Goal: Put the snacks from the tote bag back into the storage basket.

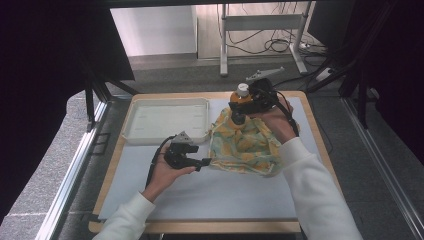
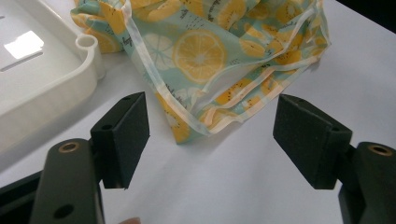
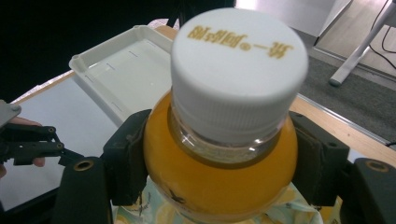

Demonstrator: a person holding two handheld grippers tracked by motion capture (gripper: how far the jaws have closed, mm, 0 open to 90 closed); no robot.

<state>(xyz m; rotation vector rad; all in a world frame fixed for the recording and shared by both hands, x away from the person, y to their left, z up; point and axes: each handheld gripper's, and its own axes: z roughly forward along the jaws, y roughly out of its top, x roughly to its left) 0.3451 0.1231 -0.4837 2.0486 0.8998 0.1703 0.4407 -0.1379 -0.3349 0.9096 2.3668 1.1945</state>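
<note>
Your right gripper (image 3: 219, 163) clamps orange-juice bottle (image 3: 219, 177) below cap, far right, above lemon-print bag (image 1: 245, 145). Left gripper (image 2: 212, 140), jaws apart, faces bag's near-left hem, ready to steady it.

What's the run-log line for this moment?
right gripper: shut on bottle above bag | left gripper: open beside bag edge | tray: behind

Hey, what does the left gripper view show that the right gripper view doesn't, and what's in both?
Left gripper view alone: the open left hand-held gripper close up, with the lemon-print cloth's corner lying between its jaws, untouched. Right gripper view alone: the right hand-held gripper clamped on an orange drink bottle with a white cap, and floor beyond the table edge. Both: the lemon-print cloth, the white tray and the pale table mat.
</note>
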